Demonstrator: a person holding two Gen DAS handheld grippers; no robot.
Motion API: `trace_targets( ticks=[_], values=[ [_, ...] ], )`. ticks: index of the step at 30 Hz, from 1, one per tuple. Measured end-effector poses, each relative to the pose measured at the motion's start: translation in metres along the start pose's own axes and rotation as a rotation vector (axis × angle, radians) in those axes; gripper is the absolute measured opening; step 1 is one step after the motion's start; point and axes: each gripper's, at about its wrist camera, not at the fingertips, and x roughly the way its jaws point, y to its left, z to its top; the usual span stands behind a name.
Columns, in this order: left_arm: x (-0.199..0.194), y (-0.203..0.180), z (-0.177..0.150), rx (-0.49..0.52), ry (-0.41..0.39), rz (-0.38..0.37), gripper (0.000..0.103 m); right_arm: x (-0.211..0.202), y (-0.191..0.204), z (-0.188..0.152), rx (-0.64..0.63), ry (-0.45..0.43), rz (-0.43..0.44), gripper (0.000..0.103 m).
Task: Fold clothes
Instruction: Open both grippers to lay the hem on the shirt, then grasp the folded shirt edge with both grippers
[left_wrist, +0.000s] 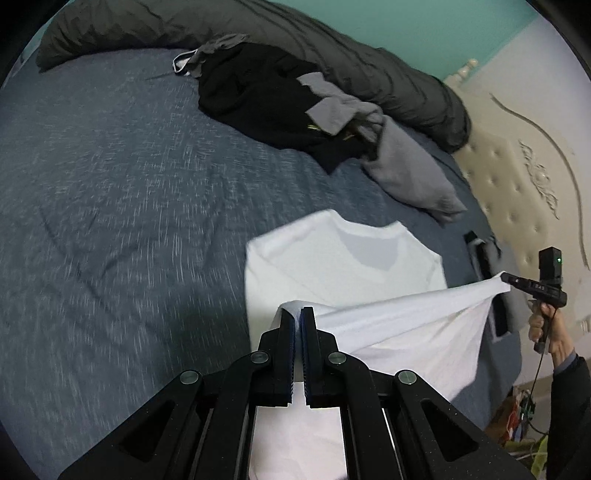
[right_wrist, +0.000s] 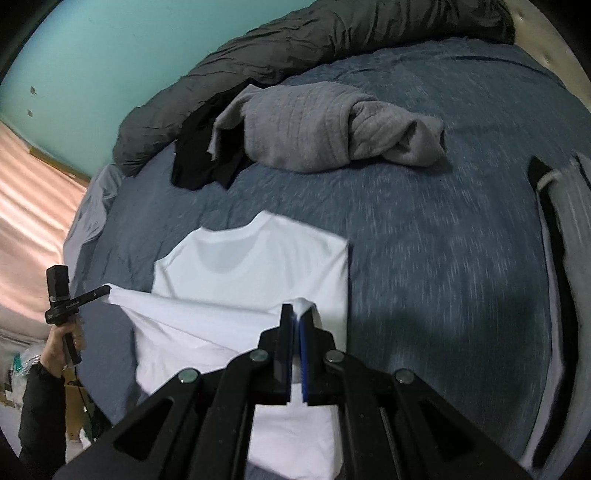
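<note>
While both grippers pinch white T-shirt (left_wrist: 343, 258) | handle writing blurred

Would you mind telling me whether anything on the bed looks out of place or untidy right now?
Yes. Behind the white T-shirt, held at its lower edge by the left tool and right tool, a black garment and grey garments lie crumpled in an unfolded heap against the rolled dark duvet.

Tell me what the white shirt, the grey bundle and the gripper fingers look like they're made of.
White shirt: thin matte knit, probably cotton; it drapes softly. Grey bundle: thicker, fleecy knit, faint ribbed lines, likely sweatshirt fabric. Left gripper and right gripper: rigid matte black fingers, apparently plastic, with blue pads that look rubbery, though that is uncertain.
</note>
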Motion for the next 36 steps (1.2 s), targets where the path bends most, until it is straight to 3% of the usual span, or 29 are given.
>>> trace_targets(
  ticks=[9, 14, 16, 19, 22, 26, 29, 34, 36],
  values=[
    [0.069, 0.030, 0.034, -0.053, 0.031, 0.035, 0.003, 0.076, -0.033, 0.042, 0.057, 0.020, -0.062, 0.003],
    [0.102, 0.043, 0.031, -0.084, 0.038, 0.053, 0.004, 0.077, -0.047, 0.037, 0.082, -0.053, -0.088, 0.003],
    [0.105, 0.047, 0.029, -0.103, 0.020, 0.056, 0.005, 0.077, -0.053, 0.035, 0.092, -0.083, -0.098, 0.008],
    [0.095, 0.050, 0.029, -0.124, -0.026, 0.052, 0.008, 0.078, -0.061, 0.033, 0.107, -0.127, -0.114, 0.029],
    [0.075, 0.042, 0.028, -0.089, -0.084, 0.079, 0.024, 0.078, -0.068, 0.029, 0.117, -0.169, -0.129, 0.030],
    [0.051, 0.026, 0.014, -0.010, -0.106, 0.082, 0.025, 0.063, -0.035, 0.012, -0.096, -0.174, -0.125, 0.030],
    [0.051, 0.011, -0.007, 0.070, -0.068, 0.088, 0.025, 0.071, -0.013, -0.010, -0.227, -0.114, -0.142, 0.030],
    [0.073, -0.008, -0.036, 0.159, 0.015, 0.108, 0.025, 0.101, 0.006, -0.042, -0.334, 0.004, -0.180, 0.030],
    [0.084, -0.009, -0.042, 0.175, 0.047, 0.115, 0.025, 0.107, 0.003, -0.041, -0.335, 0.012, -0.204, 0.030]
  ],
)
